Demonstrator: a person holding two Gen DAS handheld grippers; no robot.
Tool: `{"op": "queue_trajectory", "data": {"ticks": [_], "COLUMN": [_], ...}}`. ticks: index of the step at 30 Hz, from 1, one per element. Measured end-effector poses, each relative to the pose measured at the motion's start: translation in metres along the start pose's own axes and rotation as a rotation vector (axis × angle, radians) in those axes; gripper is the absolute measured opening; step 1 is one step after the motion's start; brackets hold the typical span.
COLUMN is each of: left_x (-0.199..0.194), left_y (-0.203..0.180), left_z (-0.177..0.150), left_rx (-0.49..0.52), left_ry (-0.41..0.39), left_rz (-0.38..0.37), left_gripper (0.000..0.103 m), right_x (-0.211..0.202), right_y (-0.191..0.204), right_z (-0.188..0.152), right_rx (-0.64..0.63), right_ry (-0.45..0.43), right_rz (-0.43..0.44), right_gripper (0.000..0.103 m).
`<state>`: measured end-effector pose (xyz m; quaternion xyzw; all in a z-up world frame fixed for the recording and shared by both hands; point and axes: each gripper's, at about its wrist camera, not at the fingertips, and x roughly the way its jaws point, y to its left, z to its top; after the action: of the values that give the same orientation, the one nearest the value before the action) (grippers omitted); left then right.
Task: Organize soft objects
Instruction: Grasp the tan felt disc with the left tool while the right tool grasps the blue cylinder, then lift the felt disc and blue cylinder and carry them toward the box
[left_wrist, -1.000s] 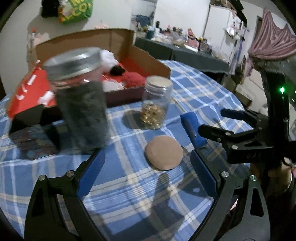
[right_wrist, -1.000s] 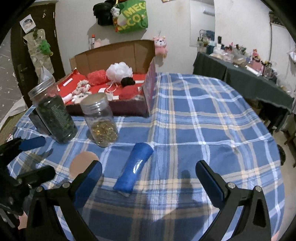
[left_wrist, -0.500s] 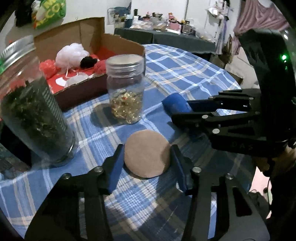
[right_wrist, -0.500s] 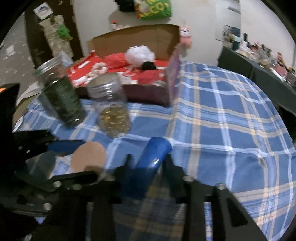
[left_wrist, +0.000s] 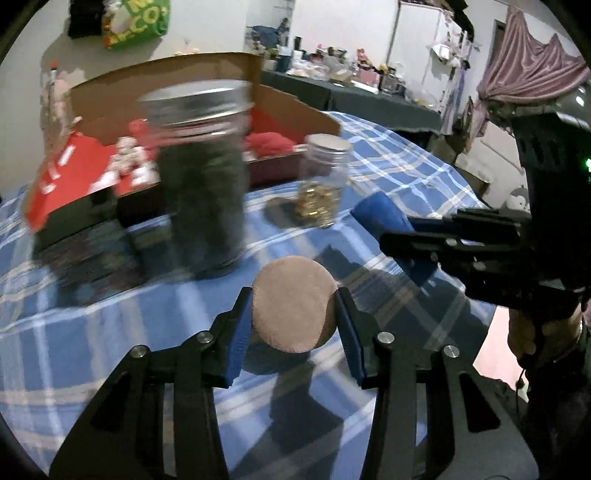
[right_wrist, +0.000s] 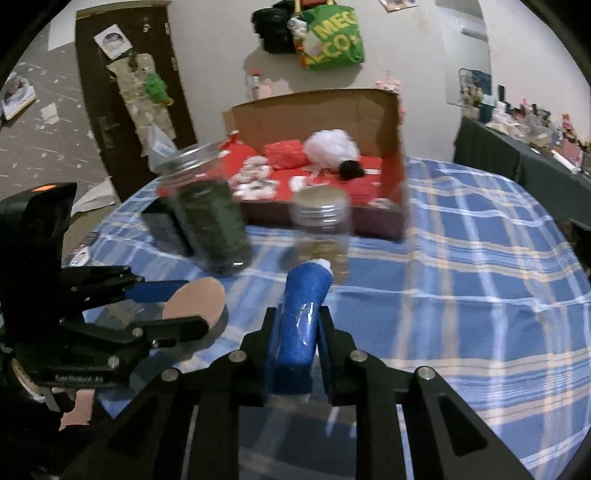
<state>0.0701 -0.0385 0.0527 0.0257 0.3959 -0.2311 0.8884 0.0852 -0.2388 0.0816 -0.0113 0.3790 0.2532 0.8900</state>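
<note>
Your left gripper (left_wrist: 293, 317) has its fingers (left_wrist: 236, 332) pressed on both sides of the round tan pad (left_wrist: 293, 308). The pad looks tipped up off the blue checked surface (left_wrist: 92, 350), with its shadow under it. Squeeze softly. The pad is squishy, so a hard pinch may fold it and let it pop out.

Your right gripper (right_wrist: 297, 332) has its fingers (right_wrist: 271, 343) closed tight on the blue roll (right_wrist: 301, 317). The roll sticks out far in front of the fingers. Keep it level, so the long end does not droop.

Just past both things stand two glass jars. The big jar (right_wrist: 210, 225) is full of dark green stuff. The small jar (right_wrist: 323, 229) has gold bits in it and is very near the tip of the roll. Lift both hands up before you go forward, I think, so you do not bump the jars.

Behind the jars is the open cardboard box (right_wrist: 397, 155) with a red inside. A white puff (right_wrist: 332, 147) and other soft things are in it. That looks like the place for the pad and the roll. Go over the low front wall and set them in a bare red spot.
</note>
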Motion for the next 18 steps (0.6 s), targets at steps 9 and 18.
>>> {"op": "queue_trajectory", "data": {"ticks": [9, 18], "left_x": [-0.006, 0.000], "left_y": [0.032, 0.027], "left_z": [-0.027, -0.037], "left_rx": [-0.030, 0.003], "left_ry": [0.025, 0.001], "left_rz": [0.073, 0.099], "left_gripper": [0.045, 0.061], "right_x": [0.027, 0.036], "right_y": [0.055, 0.066], "right_z": [-0.017, -0.028], "right_rx": [-0.019, -0.033], "right_ry": [0.033, 0.019], "right_rz": [0.060, -0.041], "right_gripper": [0.023, 0.053]}}
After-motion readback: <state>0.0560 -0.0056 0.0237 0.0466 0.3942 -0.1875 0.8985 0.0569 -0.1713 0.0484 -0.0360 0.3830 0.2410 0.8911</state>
